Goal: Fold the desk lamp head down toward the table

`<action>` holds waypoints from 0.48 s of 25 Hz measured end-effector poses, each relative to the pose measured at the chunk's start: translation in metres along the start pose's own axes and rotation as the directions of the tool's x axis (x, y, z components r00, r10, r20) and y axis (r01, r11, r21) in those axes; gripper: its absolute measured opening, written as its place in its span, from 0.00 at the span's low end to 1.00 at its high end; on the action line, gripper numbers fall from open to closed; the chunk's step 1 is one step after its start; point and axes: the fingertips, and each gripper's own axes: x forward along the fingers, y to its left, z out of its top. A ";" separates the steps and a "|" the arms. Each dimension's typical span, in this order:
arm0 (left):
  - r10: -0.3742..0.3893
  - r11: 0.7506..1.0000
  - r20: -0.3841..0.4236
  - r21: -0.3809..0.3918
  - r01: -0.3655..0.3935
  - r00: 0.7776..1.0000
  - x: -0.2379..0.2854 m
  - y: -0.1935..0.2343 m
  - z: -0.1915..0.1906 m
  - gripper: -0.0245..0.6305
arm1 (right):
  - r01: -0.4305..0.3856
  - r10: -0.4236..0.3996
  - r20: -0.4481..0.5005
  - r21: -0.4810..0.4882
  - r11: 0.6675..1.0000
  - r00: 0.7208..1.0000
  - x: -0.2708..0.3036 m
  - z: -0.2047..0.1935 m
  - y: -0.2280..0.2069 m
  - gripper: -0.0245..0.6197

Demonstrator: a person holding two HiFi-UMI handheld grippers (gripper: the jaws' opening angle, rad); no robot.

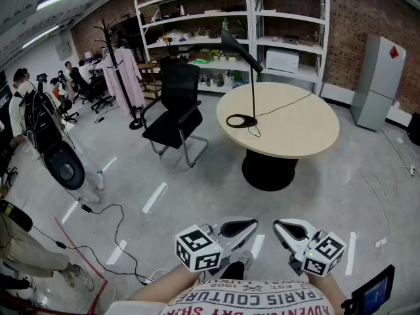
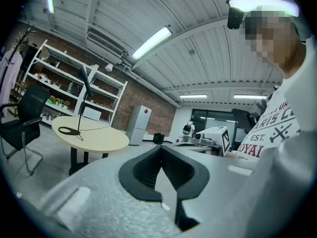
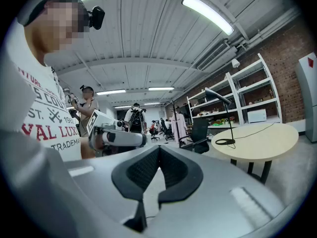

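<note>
A black desk lamp (image 1: 254, 84) stands upright on the round beige table (image 1: 298, 133) across the room. Its ring base (image 1: 241, 120) rests near the table's left edge, and its head (image 1: 237, 48) is tilted up high. Both grippers are held close to my body, far from the table. My left gripper (image 1: 253, 224) and right gripper (image 1: 276, 224) are shut with nothing between their jaws. The left gripper view shows its closed jaws (image 2: 161, 151) with the lamp (image 2: 82, 100) far off to the left. In the right gripper view the closed jaws (image 3: 158, 151) sit low, and the lamp (image 3: 227, 117) is at the right.
A black office chair (image 1: 176, 107) stands left of the table, with a coat rack (image 1: 120, 67) behind it. White shelves (image 1: 262, 35) line the brick wall and a grey cabinet (image 1: 375, 81) stands at the right. Cables (image 1: 98, 225) lie on the floor; people stand at the left.
</note>
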 end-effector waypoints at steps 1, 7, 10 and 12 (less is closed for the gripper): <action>-0.001 1.000 -0.004 0.003 0.001 1.000 0.000 -0.001 0.001 0.04 | 0.001 -0.001 0.001 0.001 1.000 1.000 0.000 0.002 -0.002 0.04; -0.008 1.000 -0.023 0.000 0.008 1.000 0.002 -0.002 -0.001 0.04 | 0.006 -0.006 0.012 0.021 1.000 1.000 -0.002 0.004 -0.008 0.04; -0.021 1.000 -0.036 0.004 0.021 0.999 0.009 -0.002 -0.001 0.04 | 0.012 -0.013 0.021 0.023 1.000 1.000 -0.005 0.005 -0.011 0.04; -0.035 0.999 -0.041 0.011 0.035 0.999 0.016 -0.003 0.000 0.04 | 0.020 -0.021 0.024 0.025 0.999 0.999 -0.008 0.005 -0.014 0.04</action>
